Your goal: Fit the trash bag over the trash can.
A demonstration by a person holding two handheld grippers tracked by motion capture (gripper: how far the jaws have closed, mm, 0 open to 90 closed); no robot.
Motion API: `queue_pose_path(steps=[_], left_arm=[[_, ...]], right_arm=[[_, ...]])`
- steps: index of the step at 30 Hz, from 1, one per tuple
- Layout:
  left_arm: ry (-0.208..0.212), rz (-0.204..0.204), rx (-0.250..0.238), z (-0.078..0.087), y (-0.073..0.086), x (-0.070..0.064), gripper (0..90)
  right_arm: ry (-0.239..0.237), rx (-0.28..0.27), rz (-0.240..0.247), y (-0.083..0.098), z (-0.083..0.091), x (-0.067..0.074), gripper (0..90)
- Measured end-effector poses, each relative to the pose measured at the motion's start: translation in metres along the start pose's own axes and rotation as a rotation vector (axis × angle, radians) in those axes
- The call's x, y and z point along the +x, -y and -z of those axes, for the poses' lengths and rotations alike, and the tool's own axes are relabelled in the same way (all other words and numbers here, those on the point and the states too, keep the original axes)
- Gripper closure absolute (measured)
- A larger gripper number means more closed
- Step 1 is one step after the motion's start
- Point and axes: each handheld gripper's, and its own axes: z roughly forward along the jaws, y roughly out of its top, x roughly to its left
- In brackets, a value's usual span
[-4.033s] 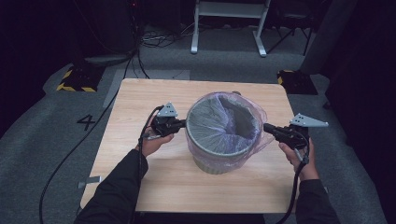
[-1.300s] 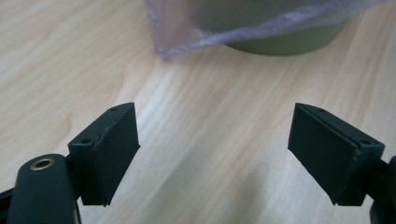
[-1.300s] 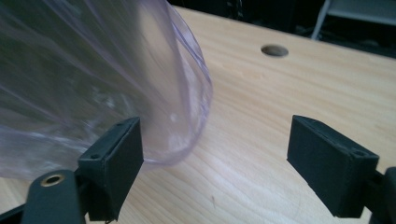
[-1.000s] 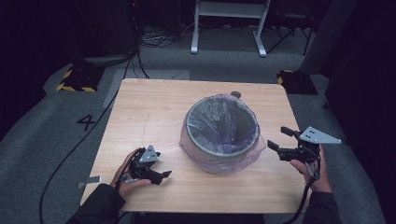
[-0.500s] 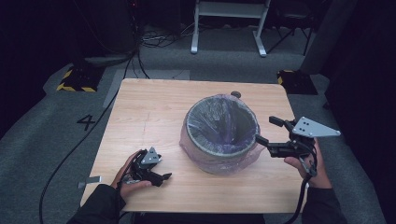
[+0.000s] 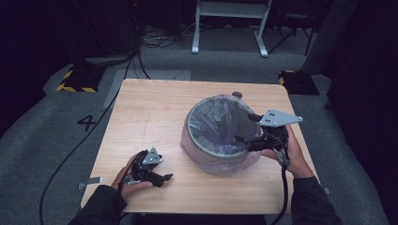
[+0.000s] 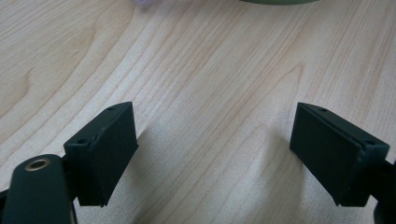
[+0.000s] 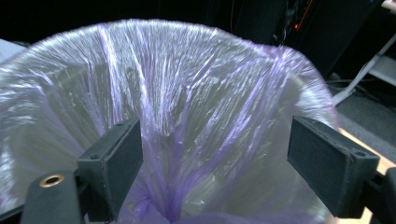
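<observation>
A round grey-green bin (image 6: 206, 150) lined with a thin purple plastic bag (image 6: 220, 119) stands right of the table's middle. My right gripper (image 6: 246, 129) is open, its jaws reaching over the bin's right rim above the liner. Seen from the right gripper view, the bag's crinkled inside (image 8: 187, 107) spreads beyond the two wide-apart pads (image 8: 114, 154), with nothing between them. My left gripper (image 6: 164, 178) rests low near the table's front left, open and empty. From the left gripper view, bare wood (image 7: 210, 93) lies between its pads (image 7: 109, 144).
The light wooden table (image 6: 150, 112) has free room on its left half and back. A small dark round thing (image 6: 237, 94) lies behind the bin. Grey carpet, cables and a white stand's legs (image 6: 230, 26) surround the table.
My right gripper has risen and moved left, from beside the bin to over its right rim. The left gripper has stayed put near the front edge.
</observation>
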Motion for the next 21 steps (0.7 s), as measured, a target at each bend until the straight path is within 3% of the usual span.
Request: queue_pose_path(steps=[10, 16, 21], left_arm=[[0.001, 0.000, 0.001, 0.000, 0.000, 0.000, 14.2], [0.003, -0.003, 0.002, 0.000, 0.000, 0.000, 14.2], [0.003, -0.005, 0.001, 0.000, 0.000, 0.001, 14.1]], right_arm=[[-0.080, 0.081, -0.049, -0.006, -0.016, -0.001, 17.0], [-0.151, 0.162, -0.027, -0.009, -0.023, 0.005, 14.3], [-0.152, 0.233, -0.004, -0.011, -0.028, 0.008, 14.8]])
